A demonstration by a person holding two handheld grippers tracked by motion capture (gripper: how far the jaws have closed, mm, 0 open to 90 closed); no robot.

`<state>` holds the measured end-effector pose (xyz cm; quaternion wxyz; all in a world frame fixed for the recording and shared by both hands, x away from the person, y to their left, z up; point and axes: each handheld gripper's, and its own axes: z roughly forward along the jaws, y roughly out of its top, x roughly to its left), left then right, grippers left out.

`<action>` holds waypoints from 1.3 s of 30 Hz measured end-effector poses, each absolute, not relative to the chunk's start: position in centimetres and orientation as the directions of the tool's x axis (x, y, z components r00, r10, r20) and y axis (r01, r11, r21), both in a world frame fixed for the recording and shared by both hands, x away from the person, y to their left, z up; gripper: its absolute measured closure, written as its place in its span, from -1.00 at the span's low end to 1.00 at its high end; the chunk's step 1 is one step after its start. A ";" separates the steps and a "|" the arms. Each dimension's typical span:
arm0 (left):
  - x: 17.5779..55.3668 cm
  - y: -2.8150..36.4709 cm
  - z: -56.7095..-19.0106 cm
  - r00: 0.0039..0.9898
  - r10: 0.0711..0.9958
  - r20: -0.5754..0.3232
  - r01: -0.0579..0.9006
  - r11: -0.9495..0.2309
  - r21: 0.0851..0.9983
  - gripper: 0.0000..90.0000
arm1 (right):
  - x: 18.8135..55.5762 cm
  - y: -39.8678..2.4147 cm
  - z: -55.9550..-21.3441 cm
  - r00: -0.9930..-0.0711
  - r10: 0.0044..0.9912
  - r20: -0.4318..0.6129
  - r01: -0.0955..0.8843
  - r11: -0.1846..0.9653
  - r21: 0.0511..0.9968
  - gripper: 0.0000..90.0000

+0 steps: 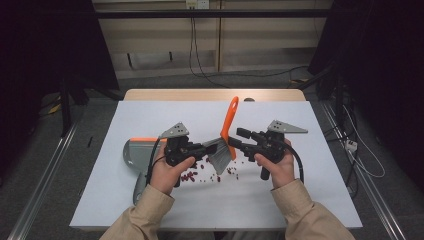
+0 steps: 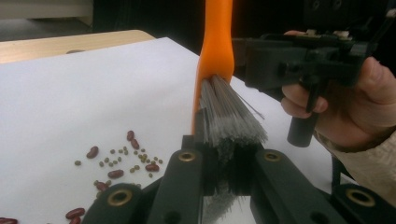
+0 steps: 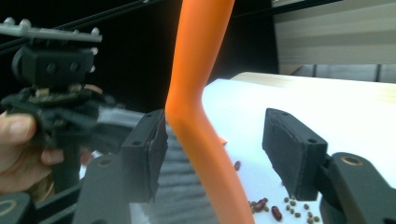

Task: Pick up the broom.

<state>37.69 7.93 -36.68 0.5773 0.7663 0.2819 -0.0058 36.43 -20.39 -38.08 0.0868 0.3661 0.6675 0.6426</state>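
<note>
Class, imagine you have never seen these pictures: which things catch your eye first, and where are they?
The orange-handled brush stands out at the table's middle, its grey bristles clamped in the left gripper and its handle rising between the open jaws of the right gripper. Below it, red and green beans lie scattered on the white sheet, and a grey dustpan lies at the left.

You see a wooden table (image 1: 215, 94) at frame centre, covered by a white sheet (image 1: 150, 115). Grey floor (image 1: 100, 110) surrounds it, with metal rails (image 1: 45, 175) running along lower left and lower right. A pale panelled wall (image 1: 165, 35) fills the top, black cables (image 1: 192, 45) hanging down it. Both upper corners sit in darkness.
</note>
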 end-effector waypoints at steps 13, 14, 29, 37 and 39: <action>37.5 8.2 -36.2 0.854 0.403 -0.330 0.426 -0.178 0.887 0.89 | 37.4 -20.3 -40.0 -0.798 0.499 0.338 0.392 0.004 0.920 -0.14; 37.4 8.2 -36.0 0.857 0.398 -0.327 0.423 -0.179 0.889 0.89 | 37.4 -20.2 -40.0 -0.803 0.492 0.337 0.391 0.008 0.920 -0.14; 37.2 7.9 -35.8 0.879 0.326 -0.348 0.414 -0.161 0.896 0.89 | 37.7 -20.0 -40.6 -0.845 0.366 0.390 0.422 0.008 0.907 -0.07; 37.5 8.3 -35.8 0.883 0.295 -0.366 0.415 -0.126 0.901 0.90 | 37.7 -20.4 -40.7 -0.865 0.296 0.406 0.437 0.044 0.898 0.41; 37.7 8.5 -36.0 0.874 0.306 -0.377 0.426 -0.112 0.898 0.88 | 37.4 -20.3 -40.4 -0.872 0.300 0.387 0.422 0.062 0.904 0.50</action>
